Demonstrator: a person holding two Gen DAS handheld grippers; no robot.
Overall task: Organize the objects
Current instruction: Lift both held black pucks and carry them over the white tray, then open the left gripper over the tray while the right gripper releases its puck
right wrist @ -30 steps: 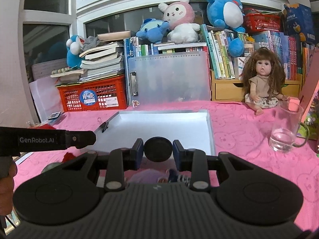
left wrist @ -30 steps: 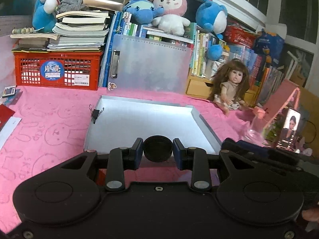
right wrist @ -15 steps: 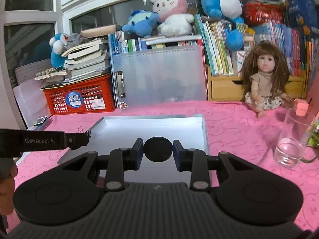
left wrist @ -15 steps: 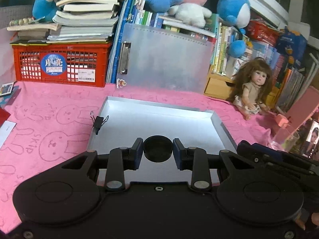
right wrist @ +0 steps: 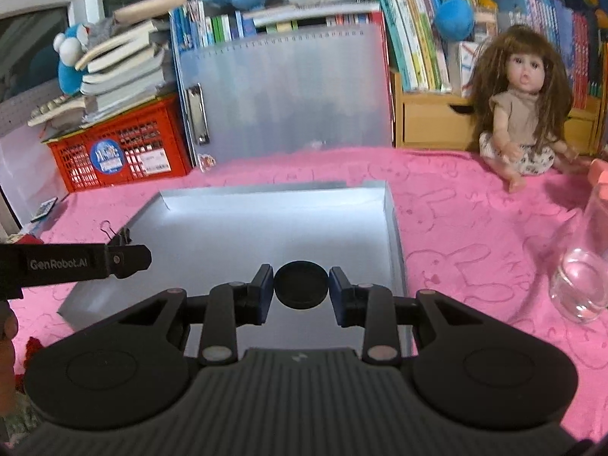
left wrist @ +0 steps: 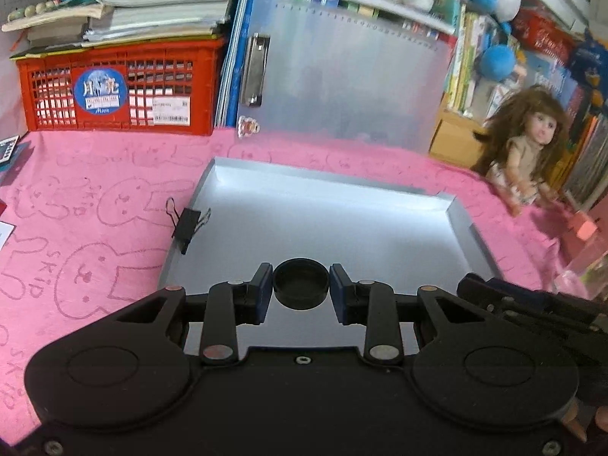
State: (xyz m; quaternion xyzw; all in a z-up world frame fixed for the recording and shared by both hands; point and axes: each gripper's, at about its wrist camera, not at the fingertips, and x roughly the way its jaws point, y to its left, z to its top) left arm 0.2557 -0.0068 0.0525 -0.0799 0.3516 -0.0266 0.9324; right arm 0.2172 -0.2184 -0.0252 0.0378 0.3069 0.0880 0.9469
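A shallow silver tray (left wrist: 342, 224) lies on the pink cloth, with a black binder clip (left wrist: 186, 224) on its left rim. My left gripper (left wrist: 301, 271) is shut on a black round cap (left wrist: 301, 290), hollow side up, above the tray's near part. My right gripper (right wrist: 301, 271) is shut on a second black round cap (right wrist: 301, 287), held over the near end of the tray (right wrist: 266, 224). In the right wrist view the left gripper's finger (right wrist: 125, 260) reaches in from the left, beside the binder clip (right wrist: 117, 235).
Behind the tray a translucent folder (left wrist: 342, 76) leans on rows of books. A red crate (left wrist: 114, 91) stacked with books stands back left. A doll (right wrist: 524, 114) sits back right. A glass mug (right wrist: 581, 285) with a little water stands right of the tray.
Both grippers have moved forward and tipped downward, so the tray looks nearer and larger. Each still holds its black cap.
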